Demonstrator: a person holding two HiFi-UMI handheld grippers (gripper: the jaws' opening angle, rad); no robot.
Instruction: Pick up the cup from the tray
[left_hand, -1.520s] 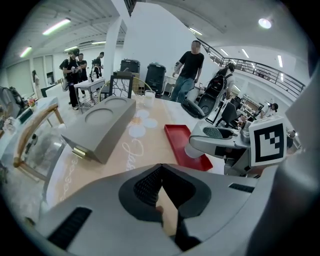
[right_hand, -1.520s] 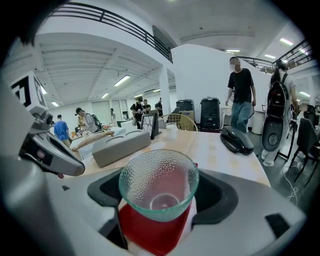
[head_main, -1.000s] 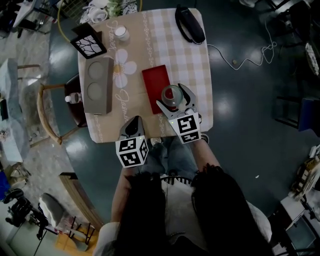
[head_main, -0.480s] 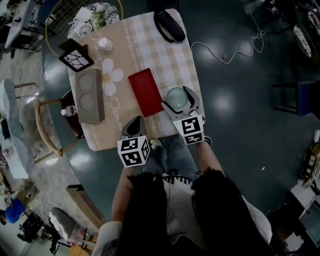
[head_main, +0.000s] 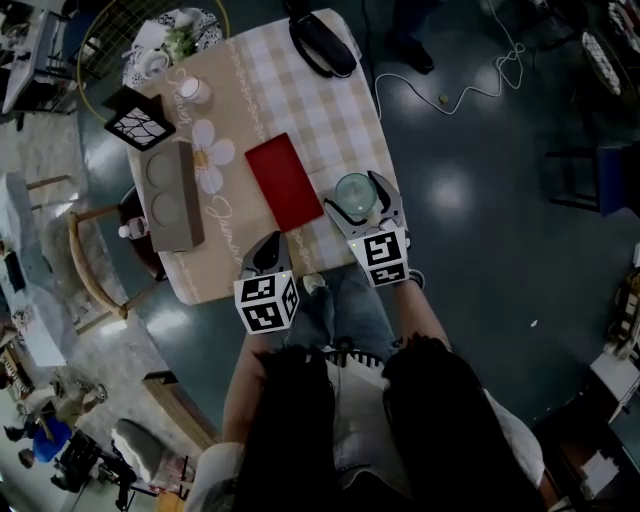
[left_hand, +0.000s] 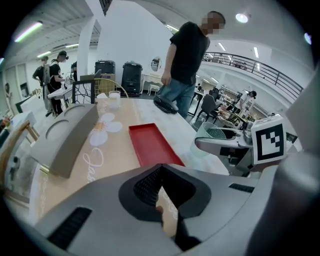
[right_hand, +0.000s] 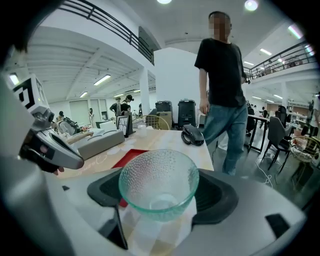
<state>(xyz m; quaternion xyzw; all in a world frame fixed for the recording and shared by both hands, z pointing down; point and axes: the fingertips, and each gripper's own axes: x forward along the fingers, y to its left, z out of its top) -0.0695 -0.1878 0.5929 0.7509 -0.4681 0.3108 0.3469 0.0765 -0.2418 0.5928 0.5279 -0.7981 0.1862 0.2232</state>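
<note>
The cup (head_main: 355, 187) is a clear, dimpled, greenish glass; in the right gripper view the cup (right_hand: 159, 176) fills the space between the jaws. My right gripper (head_main: 353, 198) (right_hand: 160, 200) is shut on it, over the checked cloth just right of the red tray (head_main: 284, 182) (right_hand: 128, 157). I cannot tell whether the cup touches the table. The tray (left_hand: 152, 145) lies bare. My left gripper (head_main: 267, 252) (left_hand: 160, 169) is shut on nothing near the table's front edge, left of the cup (left_hand: 214, 134).
A grey holder (head_main: 165, 195) with two round hollows lies left of the tray. At the far end are a black handset (head_main: 322, 45), a black frame (head_main: 135, 118) and a small white cup (head_main: 193, 90). A person (right_hand: 222, 85) stands beyond the table's far right corner. A wooden chair (head_main: 88, 255) stands left.
The cup, held in my right gripper, has gone from over the tray's right edge to the cloth right of it. The head view has shifted. The left gripper has stayed put.
</note>
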